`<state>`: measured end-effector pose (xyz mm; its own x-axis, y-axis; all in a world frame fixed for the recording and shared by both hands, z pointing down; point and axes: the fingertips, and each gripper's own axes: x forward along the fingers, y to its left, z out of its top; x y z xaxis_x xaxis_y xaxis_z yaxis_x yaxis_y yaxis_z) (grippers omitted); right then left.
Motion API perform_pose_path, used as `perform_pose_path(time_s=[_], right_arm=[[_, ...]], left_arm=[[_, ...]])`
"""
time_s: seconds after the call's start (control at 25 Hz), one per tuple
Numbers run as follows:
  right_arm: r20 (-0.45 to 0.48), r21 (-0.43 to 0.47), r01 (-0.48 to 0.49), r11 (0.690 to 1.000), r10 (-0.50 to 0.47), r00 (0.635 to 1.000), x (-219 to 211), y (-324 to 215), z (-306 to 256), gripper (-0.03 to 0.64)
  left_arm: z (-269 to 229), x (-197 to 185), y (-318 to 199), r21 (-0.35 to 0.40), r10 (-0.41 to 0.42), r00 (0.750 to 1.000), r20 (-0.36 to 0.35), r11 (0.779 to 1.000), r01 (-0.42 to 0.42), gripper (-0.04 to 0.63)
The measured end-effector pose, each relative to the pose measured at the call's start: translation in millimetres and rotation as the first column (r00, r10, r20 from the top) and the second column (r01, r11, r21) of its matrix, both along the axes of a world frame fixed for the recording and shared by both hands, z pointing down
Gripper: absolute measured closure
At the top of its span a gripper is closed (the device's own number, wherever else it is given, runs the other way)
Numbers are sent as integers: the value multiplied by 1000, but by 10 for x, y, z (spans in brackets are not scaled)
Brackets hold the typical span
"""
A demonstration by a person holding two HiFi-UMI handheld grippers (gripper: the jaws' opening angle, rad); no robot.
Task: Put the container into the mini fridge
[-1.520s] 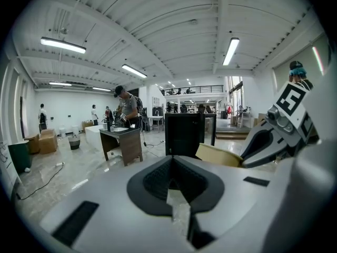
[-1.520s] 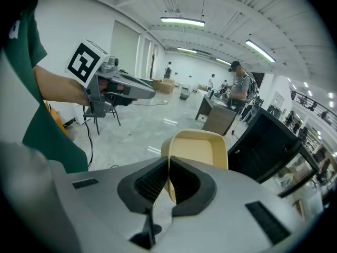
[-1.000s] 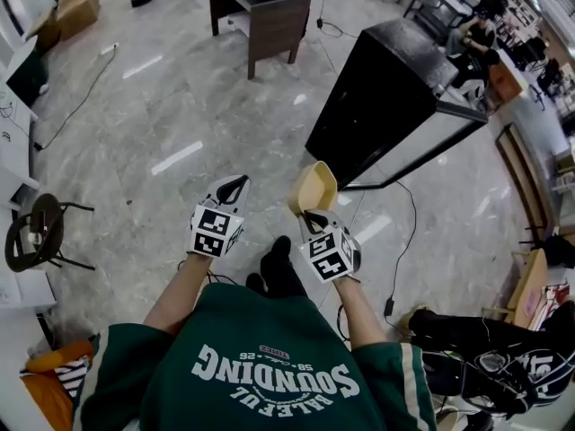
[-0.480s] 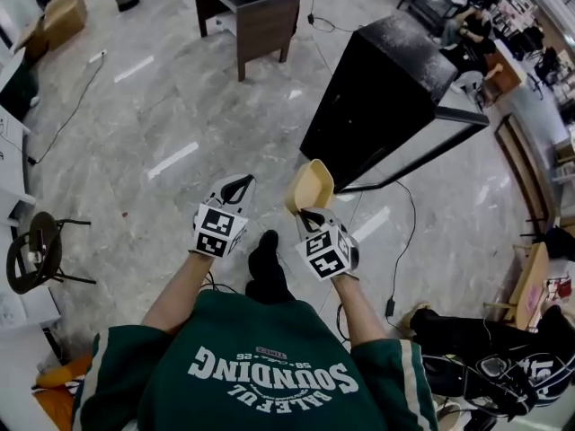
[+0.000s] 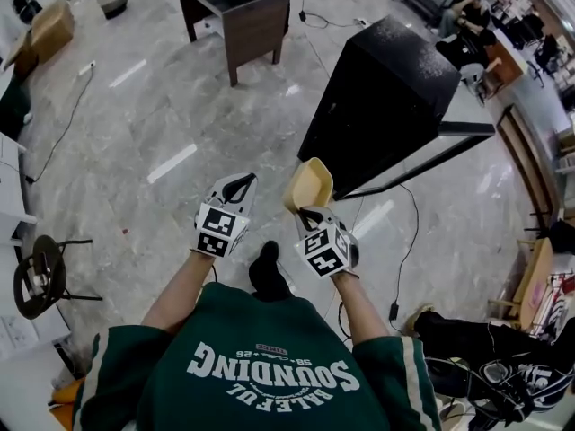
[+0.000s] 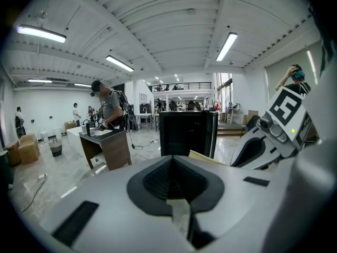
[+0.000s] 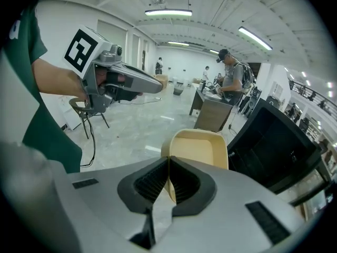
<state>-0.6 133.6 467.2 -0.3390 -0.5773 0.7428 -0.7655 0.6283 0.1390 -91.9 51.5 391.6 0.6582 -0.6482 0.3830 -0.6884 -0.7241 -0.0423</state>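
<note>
A cream plastic container (image 5: pixel 309 185) (image 7: pixel 198 152) hangs in the air, its near wall pinched by my right gripper (image 5: pixel 306 212) (image 7: pixel 169 179), which is shut on it. The container's open side faces the camera in the right gripper view. The black mini fridge (image 5: pixel 382 97) (image 6: pixel 187 133) (image 7: pixel 274 146) stands just beyond and right of it, its door (image 5: pixel 431 155) swung open. My left gripper (image 5: pixel 235 187) (image 6: pixel 171 179) is level with the right one, a little to its left, jaws closed together with nothing between them.
A dark wooden desk (image 5: pixel 238 21) stands beyond the fridge at the left, with a person (image 6: pixel 109 107) at it. A black cable (image 5: pixel 406 250) trails on the marble floor right of me. A chair (image 5: pixel 40 277) is at the left; a black bag (image 5: pixel 485 366) lies at the right.
I have walked closer to the fridge; it and the desk sit nearer in the head view. Both grippers keep their pose, and the container stays in the right one.
</note>
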Motion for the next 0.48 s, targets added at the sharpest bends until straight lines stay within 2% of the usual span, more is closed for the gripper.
perform_pose_path(time_s=[0.48], right_arm=[[-1, -18, -4, 1000, 3, 1000, 149, -646, 72, 578]], left_arm=[[75, 173, -620, -26, 10, 1000, 16, 1000, -10, 580]])
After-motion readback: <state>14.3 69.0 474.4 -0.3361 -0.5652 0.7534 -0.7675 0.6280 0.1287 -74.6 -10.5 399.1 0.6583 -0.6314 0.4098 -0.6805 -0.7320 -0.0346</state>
